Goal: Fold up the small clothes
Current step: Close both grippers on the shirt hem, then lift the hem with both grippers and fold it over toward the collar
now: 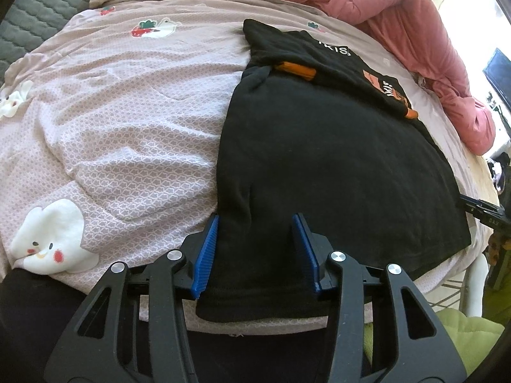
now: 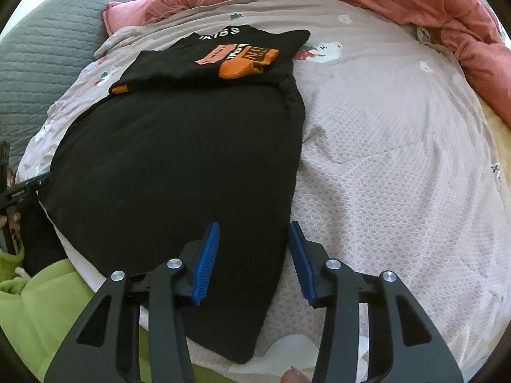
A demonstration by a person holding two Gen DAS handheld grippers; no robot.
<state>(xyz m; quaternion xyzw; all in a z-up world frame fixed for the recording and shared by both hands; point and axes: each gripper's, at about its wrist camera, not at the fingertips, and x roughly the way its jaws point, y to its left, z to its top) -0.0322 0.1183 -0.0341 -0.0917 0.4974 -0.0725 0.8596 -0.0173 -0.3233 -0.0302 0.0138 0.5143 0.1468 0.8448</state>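
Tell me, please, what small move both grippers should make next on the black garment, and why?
Probably close both on the near hem. The left gripper and the right gripper each straddle a near corner of the black garment, pads apparently not yet pinching it. The top is already folded, so lifting the hem toward it seems next.

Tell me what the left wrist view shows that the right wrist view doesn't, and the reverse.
Only the left wrist view: the left gripper astride the black garment's near left corner, and a white cloud patch on the bedspread.

Only the right wrist view: the right gripper astride the garment's near right edge, and the full orange print on its folded top.

Both: the garment, bedspread and pink quilt.
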